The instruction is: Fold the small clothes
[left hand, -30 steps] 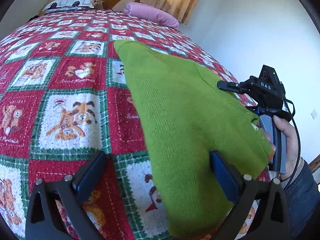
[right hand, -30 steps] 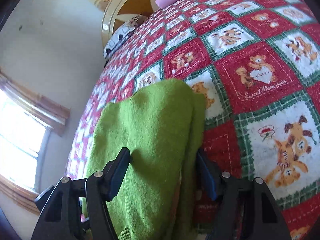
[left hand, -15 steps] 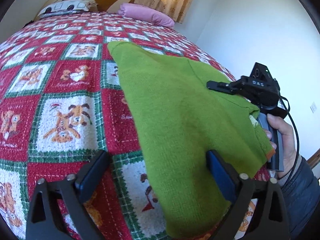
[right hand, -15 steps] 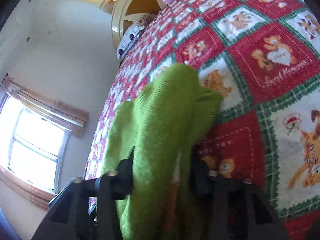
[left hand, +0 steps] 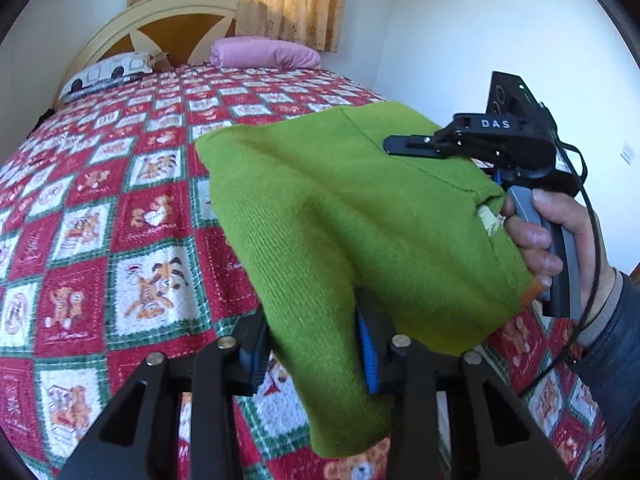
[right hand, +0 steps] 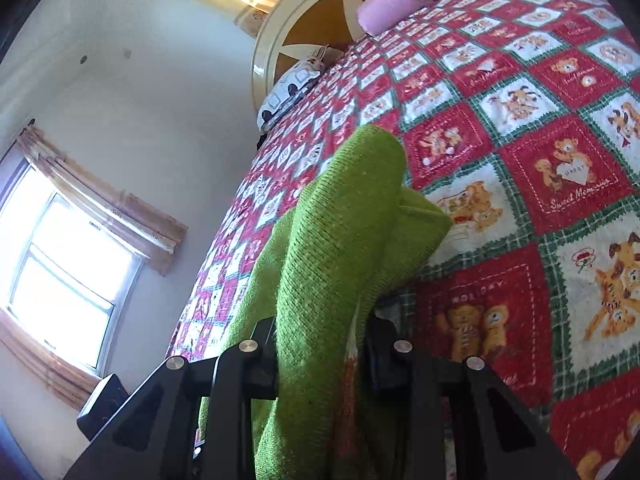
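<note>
Between my left gripper fingers sits the near edge of the green knit sweater, and the jaws are closing on it, blue pads squeezing a thick bunch of cloth. Over on the other side my right gripper is doing the same job, jaws closing with the opposite edge of the knit bunched tight between them. Stretched from one grip to the other, the sweater hangs in a soft sag above the bed's teddy-bear quilt, its far end draping down toward the quilt.

My read: this is light, floppy, ribbed wool-like stuff, nothing fragile, not slippery, but it stretches and droops wherever it isn't held. Two layers are pinched here, so I'd judge a deep bite at the hem corners matters; a shallow nip could let one layer slide out. Keeping both grips level should keep the fold line straight. Beyond, a pink pillow lies by the headboard.
</note>
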A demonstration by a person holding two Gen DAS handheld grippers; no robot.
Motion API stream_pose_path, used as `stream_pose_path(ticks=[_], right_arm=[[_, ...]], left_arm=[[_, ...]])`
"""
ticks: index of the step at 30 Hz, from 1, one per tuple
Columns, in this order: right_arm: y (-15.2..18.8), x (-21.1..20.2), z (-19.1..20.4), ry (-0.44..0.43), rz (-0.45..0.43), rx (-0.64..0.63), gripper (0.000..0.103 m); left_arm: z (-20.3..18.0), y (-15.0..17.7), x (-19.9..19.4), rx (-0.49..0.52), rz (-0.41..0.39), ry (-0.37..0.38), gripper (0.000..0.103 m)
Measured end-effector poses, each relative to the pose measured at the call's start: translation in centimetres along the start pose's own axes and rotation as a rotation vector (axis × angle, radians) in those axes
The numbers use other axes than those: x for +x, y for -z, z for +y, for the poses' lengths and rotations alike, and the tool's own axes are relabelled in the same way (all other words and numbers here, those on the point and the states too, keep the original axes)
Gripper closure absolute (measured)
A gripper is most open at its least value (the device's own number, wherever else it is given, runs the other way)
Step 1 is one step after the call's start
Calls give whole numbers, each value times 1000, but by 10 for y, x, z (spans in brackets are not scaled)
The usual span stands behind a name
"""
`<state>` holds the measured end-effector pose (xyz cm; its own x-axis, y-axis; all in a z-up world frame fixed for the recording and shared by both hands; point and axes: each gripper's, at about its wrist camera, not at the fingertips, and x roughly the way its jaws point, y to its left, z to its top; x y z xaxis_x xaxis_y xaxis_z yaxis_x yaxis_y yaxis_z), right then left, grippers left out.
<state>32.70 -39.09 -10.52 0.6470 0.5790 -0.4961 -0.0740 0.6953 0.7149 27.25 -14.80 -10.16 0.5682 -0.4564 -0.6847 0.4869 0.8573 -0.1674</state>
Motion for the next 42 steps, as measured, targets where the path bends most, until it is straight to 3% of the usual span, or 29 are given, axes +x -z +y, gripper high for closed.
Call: stream_pose_path(ticks=[12,42], right_arm=[[28,0,28,-14,23,-31,73],[70,82,118,-102,145,-131,73]], left_arm=[[12,14,-29,-7,16,-42,65],[83,58,-110,-99,-42,-150,66]])
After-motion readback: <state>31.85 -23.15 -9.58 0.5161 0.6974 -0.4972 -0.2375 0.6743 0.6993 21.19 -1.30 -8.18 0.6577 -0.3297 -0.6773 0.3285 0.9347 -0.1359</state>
